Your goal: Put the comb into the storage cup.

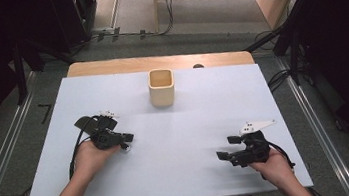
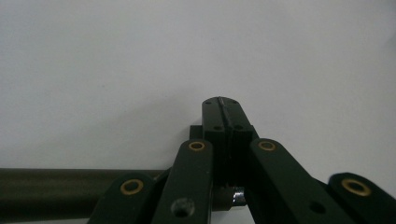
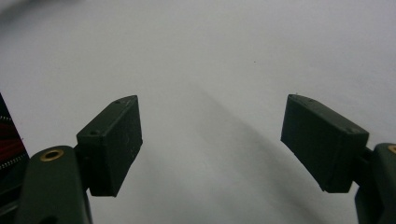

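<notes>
Left gripper [image 1: 126, 140] rested on the white table [image 1: 178, 148], jaws pressed together, nothing visibly held; right gripper [image 1: 228, 148] gaped wide, empty.

A white worktop [image 1: 178, 143] takes up the middle of the high view, its surface plain and matte. Along its far edge, at the upper middle of the frame, a strip of bare light wood [image 1: 158, 62] shows beyond the white sheet. One thing stands directly on the white surface: a small square wooden cup [image 1: 161, 87], upright and open at the top, in the upper middle of the frame, near the far edge and well apart from the side edges.
</notes>
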Available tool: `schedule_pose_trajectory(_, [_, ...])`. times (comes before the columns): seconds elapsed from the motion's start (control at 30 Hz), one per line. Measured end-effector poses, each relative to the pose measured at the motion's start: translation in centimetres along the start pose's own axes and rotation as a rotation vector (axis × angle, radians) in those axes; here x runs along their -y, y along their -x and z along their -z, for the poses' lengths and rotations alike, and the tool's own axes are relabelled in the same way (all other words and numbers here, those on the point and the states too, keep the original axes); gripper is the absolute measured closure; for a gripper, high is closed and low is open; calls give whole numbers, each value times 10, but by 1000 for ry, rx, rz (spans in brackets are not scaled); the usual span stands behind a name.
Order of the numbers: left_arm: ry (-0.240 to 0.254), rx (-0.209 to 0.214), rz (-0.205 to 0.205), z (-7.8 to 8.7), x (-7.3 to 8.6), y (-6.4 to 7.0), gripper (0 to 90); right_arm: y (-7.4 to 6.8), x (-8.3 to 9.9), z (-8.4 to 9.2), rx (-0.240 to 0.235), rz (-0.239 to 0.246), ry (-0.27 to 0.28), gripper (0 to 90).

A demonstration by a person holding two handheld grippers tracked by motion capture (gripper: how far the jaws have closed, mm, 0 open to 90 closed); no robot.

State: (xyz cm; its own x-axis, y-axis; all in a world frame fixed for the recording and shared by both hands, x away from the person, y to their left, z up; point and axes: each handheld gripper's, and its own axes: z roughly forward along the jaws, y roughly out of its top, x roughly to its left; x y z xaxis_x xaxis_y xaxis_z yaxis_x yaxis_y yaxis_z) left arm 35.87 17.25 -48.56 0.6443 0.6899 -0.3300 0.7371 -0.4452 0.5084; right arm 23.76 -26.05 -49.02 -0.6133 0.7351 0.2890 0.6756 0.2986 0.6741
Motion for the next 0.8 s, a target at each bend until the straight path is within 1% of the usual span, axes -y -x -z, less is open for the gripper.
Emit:
schedule_pose_trajectory(0.03, [-1, 1, 4, -1, 1, 0, 900, 0, 0, 0, 0, 0, 0, 188])
schedule_pose_trajectory(0.1, [-14, -2, -2, -2, 1, -1, 900, 0, 0, 0, 0, 0, -1, 188])
schedule_pose_trajectory(0.27, [-31, 6, 4, -1, 5, -3, 900, 0, 0, 0, 0, -1, 0, 188])
schedule_pose_trajectory(0.37, [-29, 4, 9, -1, 6, -3, 900, 0, 0, 0, 0, -1, 1, 188])
schedule_pose_trajectory(0.47, [-36, 5, 0, 0, 6, -4, 900, 0, 0, 0, 1, 2, -1, 188])
schedule_pose_trajectory(0.6, [-39, 11, 0, 2, 8, -4, 900, 0, 0, 1, 0, 6, 4, 189])
schedule_pose_trajectory(0.77, [-45, 19, 9, 5, 12, -7, 900, 1, -1, 0, 1, 1, 3, 188])
schedule_pose_trajectory(0.8, [-42, 20, 14, 6, 12, -8, 900, 1, -2, 0, -1, 6, 3, 188])
